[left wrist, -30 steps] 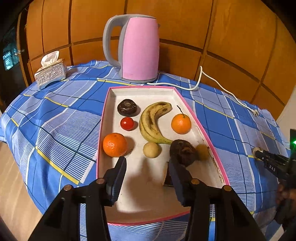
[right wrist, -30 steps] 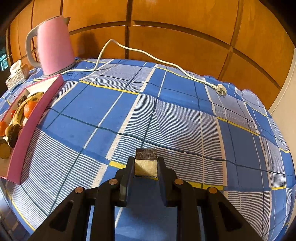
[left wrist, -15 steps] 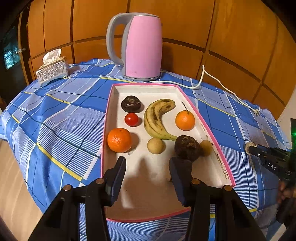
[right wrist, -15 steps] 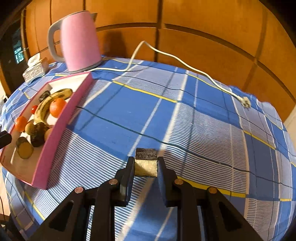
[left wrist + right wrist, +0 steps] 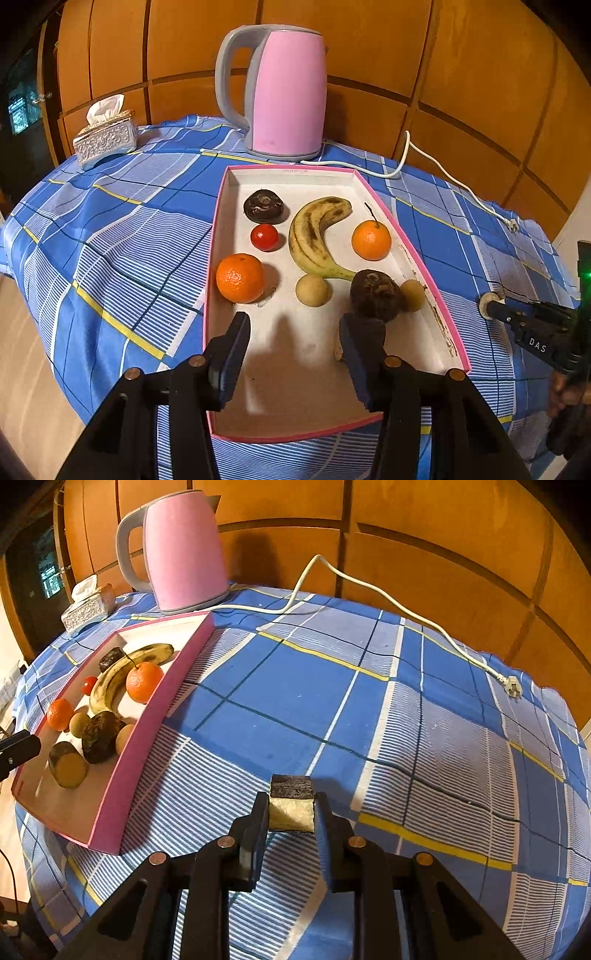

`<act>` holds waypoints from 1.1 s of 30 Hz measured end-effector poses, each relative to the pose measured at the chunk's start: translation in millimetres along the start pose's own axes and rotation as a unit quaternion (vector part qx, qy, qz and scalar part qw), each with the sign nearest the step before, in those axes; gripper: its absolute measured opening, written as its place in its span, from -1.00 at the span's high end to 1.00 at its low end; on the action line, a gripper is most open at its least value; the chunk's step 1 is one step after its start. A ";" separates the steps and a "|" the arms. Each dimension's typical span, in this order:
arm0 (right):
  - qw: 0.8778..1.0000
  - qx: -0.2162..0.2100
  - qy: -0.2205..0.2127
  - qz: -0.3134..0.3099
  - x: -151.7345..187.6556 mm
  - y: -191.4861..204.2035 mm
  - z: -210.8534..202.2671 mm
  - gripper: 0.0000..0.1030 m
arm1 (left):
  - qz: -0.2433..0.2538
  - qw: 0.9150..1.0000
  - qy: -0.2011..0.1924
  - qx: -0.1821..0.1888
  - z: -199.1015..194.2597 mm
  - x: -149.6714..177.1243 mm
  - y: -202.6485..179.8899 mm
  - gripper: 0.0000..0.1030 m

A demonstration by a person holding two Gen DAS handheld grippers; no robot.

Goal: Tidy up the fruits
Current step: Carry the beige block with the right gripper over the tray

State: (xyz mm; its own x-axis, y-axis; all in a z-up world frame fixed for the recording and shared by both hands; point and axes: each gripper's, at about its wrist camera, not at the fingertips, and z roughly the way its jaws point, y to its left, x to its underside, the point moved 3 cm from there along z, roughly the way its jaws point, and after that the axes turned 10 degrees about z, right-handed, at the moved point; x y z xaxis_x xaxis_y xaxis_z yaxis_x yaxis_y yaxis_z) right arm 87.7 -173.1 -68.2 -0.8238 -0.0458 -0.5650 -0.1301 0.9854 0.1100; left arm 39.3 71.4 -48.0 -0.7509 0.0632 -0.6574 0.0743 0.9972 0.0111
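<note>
Left wrist view: your left gripper (image 5: 293, 349) hovers over the near end of the pink tray (image 5: 413, 254), fingers spread around nothing; banana (image 5: 314, 236) and oranges (image 5: 240, 277) lie inside. Right wrist view: your right gripper (image 5: 291, 814) pinches a cut fruit chunk (image 5: 291, 805) above the checked bench (image 5: 369, 701), right of the tray.

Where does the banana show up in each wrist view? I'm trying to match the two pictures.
Left wrist view: the banana lies mid-frame in the pink-rimmed tray, between the red tomato and the stemmed orange.
Right wrist view: the banana sits far left, in the tray, beside that orange.
Shared landmark: the pink kettle behind the tray.
</note>
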 end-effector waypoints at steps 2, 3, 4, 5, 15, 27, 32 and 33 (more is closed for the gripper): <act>1.000 0.000 -0.001 -0.002 -0.3 2.6 0.1 0.54 | -0.002 1.000 0.001 0.000 0.2 0.4 0.9 0.01; 1.000 -0.002 -0.001 -0.004 -0.7 4.9 0.0 0.54 | -0.003 1.000 0.001 0.000 0.5 0.4 1.5 0.00; 1.000 -0.003 -0.001 -0.005 -1.2 6.4 0.0 0.54 | -0.003 1.000 0.001 0.000 0.5 0.3 1.9 0.00; 1.000 -0.005 -0.001 -0.007 -2.1 8.6 -0.3 0.54 | -0.004 1.000 0.001 -0.001 0.5 0.2 2.3 -0.01; 0.999 -0.022 -0.011 -0.028 -20.0 34.3 -1.6 0.54 | -0.013 1.000 0.000 -0.005 0.4 0.1 8.4 -0.06; 0.997 -0.045 -0.028 -0.056 -38.7 77.6 0.4 0.54 | -0.013 1.000 0.003 -0.014 -0.4 2.7 7.8 -0.10; 0.996 -0.056 -0.037 -0.056 -52.8 88.1 -1.8 0.54 | -0.014 1.000 0.004 -0.013 0.1 3.6 7.3 -0.10; 0.996 -0.059 -0.040 -0.057 -58.0 90.9 -1.8 0.54 | -0.015 1.000 0.004 -0.013 0.0 3.9 7.7 -0.10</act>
State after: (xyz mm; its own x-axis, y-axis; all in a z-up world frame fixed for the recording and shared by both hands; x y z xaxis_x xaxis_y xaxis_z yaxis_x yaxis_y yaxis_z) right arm 122.6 -81.2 -24.0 -0.7537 -0.1389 -0.6424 -0.2884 0.9482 0.1334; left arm 37.0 79.4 -50.5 -0.7572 0.0335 -0.6523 0.0343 0.9993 0.0115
